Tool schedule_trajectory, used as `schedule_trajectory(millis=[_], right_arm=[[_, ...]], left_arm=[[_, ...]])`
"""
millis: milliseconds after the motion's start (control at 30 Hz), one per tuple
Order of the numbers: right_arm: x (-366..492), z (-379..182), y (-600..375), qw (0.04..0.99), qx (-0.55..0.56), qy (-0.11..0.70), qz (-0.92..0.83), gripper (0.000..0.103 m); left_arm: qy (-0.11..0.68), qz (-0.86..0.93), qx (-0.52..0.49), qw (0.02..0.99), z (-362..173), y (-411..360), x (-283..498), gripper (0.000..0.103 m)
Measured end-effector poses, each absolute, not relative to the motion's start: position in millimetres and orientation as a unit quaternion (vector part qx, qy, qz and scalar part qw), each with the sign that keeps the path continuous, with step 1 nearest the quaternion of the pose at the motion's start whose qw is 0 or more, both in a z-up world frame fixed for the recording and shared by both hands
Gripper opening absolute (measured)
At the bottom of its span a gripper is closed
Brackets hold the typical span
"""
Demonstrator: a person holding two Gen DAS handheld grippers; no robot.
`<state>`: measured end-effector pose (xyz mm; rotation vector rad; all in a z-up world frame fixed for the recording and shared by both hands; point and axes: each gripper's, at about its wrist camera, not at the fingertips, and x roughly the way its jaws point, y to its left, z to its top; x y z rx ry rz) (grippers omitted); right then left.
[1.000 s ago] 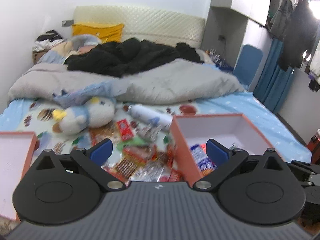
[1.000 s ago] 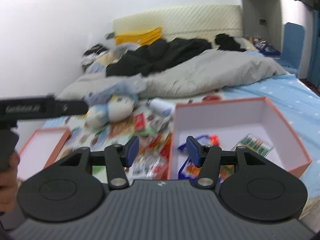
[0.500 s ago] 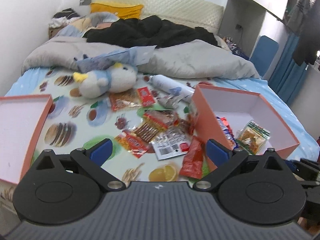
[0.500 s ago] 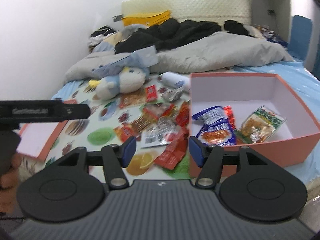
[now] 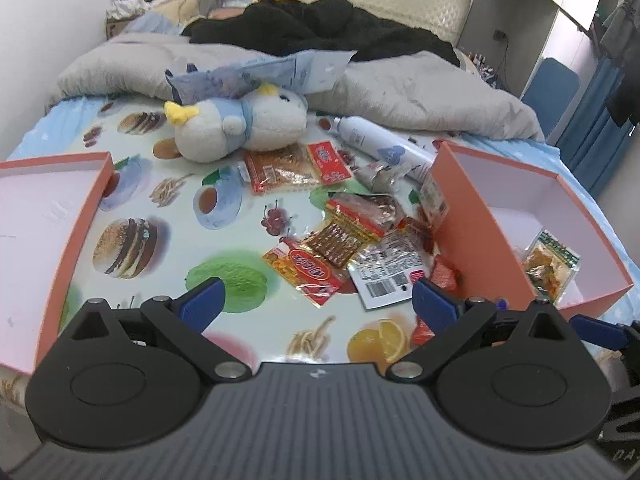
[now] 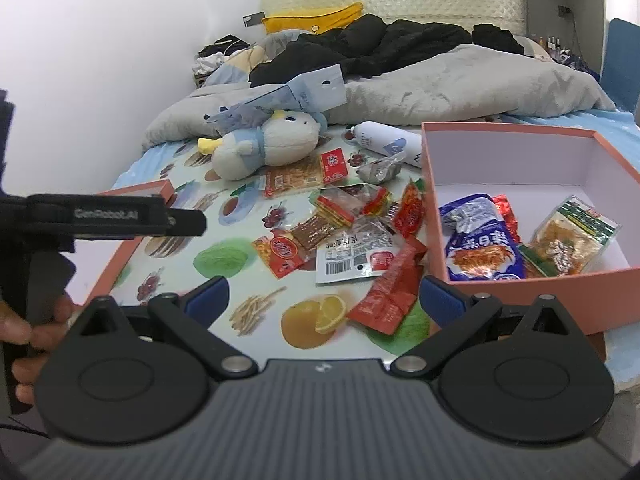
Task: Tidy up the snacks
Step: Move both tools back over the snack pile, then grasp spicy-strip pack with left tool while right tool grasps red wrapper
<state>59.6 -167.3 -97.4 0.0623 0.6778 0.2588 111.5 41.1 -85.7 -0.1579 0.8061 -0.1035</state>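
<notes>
Several snack packets (image 5: 348,236) lie scattered on the food-print sheet, also in the right wrist view (image 6: 344,236). An open salmon box (image 6: 520,280) at the right holds a blue packet (image 6: 480,248), a green-edged packet (image 6: 568,240) and a red one behind. In the left wrist view the box (image 5: 480,232) shows one packet (image 5: 552,264). My left gripper (image 5: 318,300) is open and empty above the sheet's near edge. My right gripper (image 6: 324,296) is open and empty, above a red packet (image 6: 392,292).
The box lid (image 5: 80,216) lies at the left. A plush bird (image 5: 244,120), a white bottle (image 5: 380,144), a grey quilt (image 5: 420,80) and black clothes lie farther back. The left handheld unit (image 6: 100,216) crosses the right view's left side.
Both views have tilted down and pulled back, so more of the sheet and packets show. The right gripper has opened wider. Nothing was taken hold of.
</notes>
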Motion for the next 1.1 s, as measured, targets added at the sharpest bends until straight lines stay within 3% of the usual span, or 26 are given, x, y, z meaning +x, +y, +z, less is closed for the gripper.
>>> schedule_trajectory(millis=[167, 333, 367, 667, 767, 1100], right_arm=[[74, -112, -153, 0.929, 0.015, 0.346, 0.128, 0.101], [91, -134, -137, 0.924, -0.015, 0.367, 0.110, 0.085], [95, -138, -135, 0.923, -0.020, 0.370, 0.103, 0.075], [137, -177, -118, 0.917, -0.054, 0.395, 0.021, 0.064], [154, -189, -118, 0.913, -0.053, 0.405, -0.021, 0.054], [184, -210, -118, 0.908, -0.070, 0.401, -0.097, 0.040]], left_arm=[[0.408, -0.064, -0.081, 0.907, -112, 54, 147, 0.101], [0.421, -0.087, -0.061, 0.901, -135, 55, 181, 0.100], [0.425, -0.092, -0.059, 0.898, -140, 55, 188, 0.100], [0.452, -0.173, -0.032, 0.875, -182, 37, 256, 0.100], [0.453, -0.194, -0.010, 0.870, -195, 24, 276, 0.100], [0.465, -0.229, 0.066, 0.853, -224, -4, 315, 0.100]])
